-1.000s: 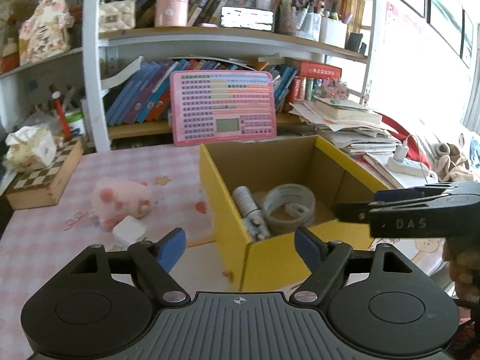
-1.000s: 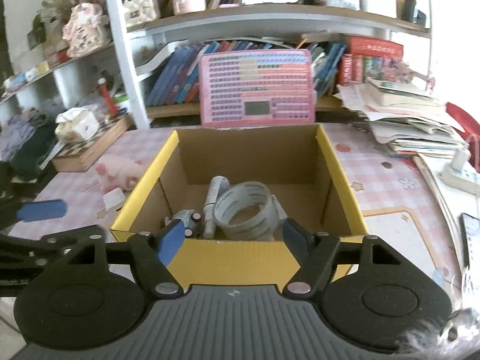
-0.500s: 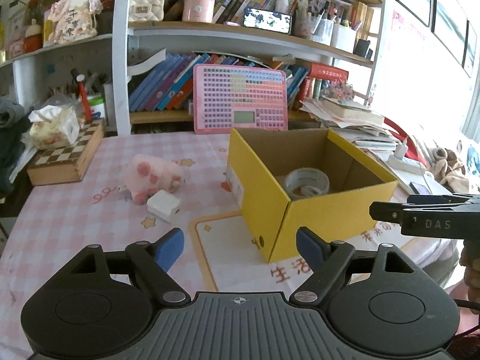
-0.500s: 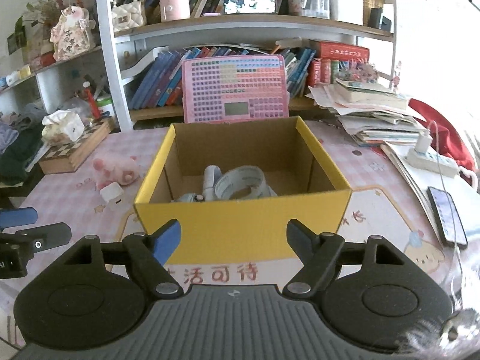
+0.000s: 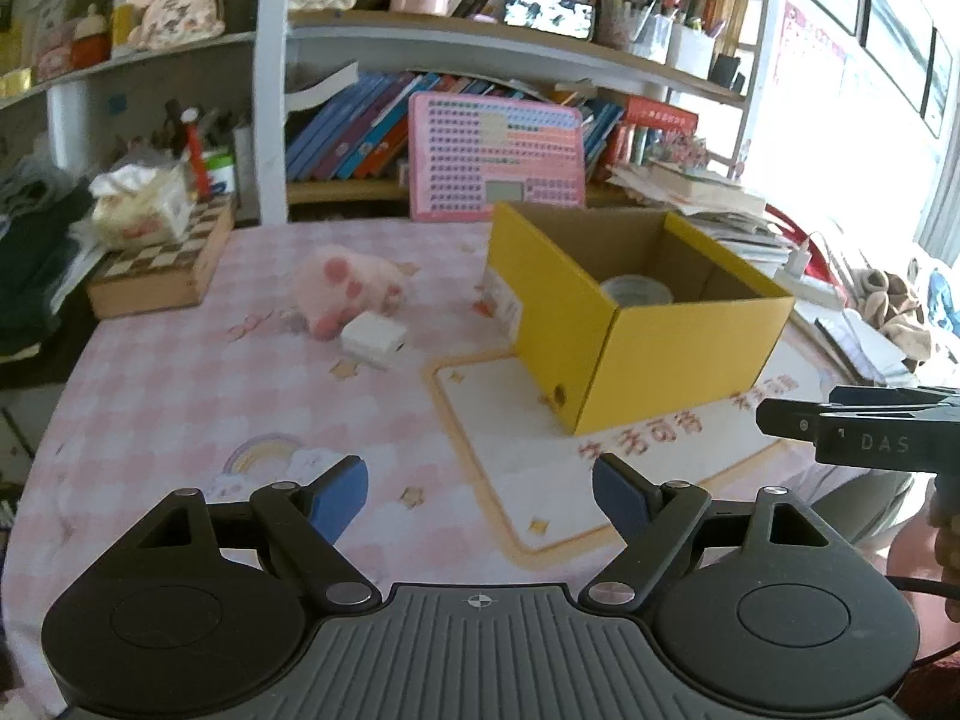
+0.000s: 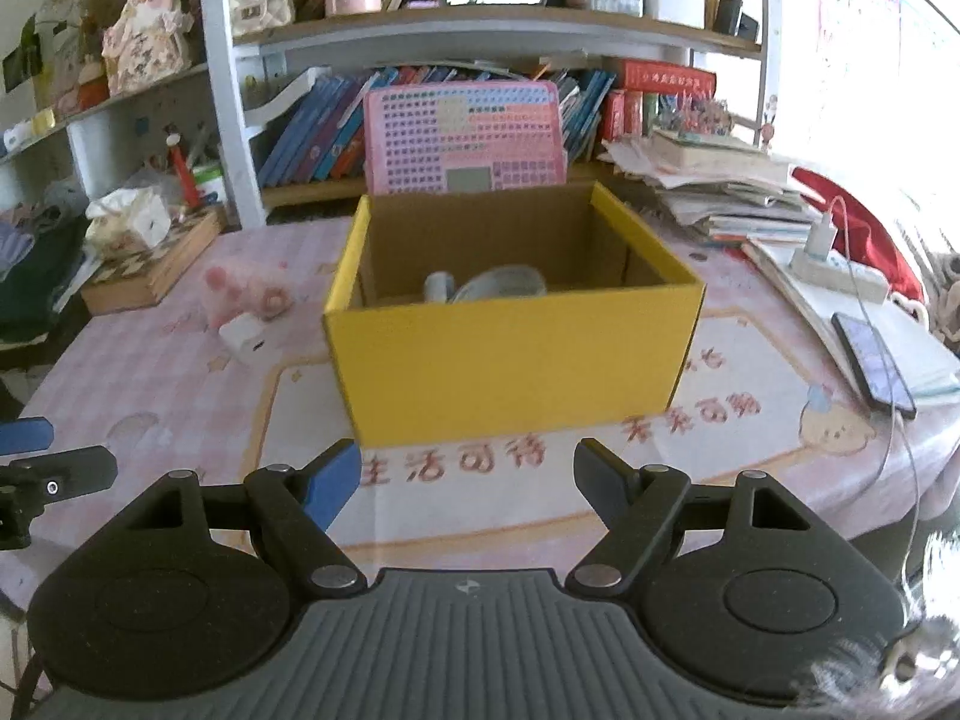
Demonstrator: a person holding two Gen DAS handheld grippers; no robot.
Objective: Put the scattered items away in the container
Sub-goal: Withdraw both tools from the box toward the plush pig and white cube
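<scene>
A yellow cardboard box stands on the pink checked table. Inside it lie a roll of tape and a pale tube. A pink plush pig and a small white charger block lie on the table left of the box. My left gripper is open and empty, low over the near table. My right gripper is open and empty, in front of the box. Each gripper shows at the edge of the other's view.
A wooden chessboard box with a tissue pack stands at the far left. A pink keyboard toy leans on the bookshelf behind the box. Stacked papers, a power strip and a phone lie on the right.
Both grippers have pulled back from the box toward the near table edge. The box now looks smaller and farther away. Both grippers stayed open and empty.
</scene>
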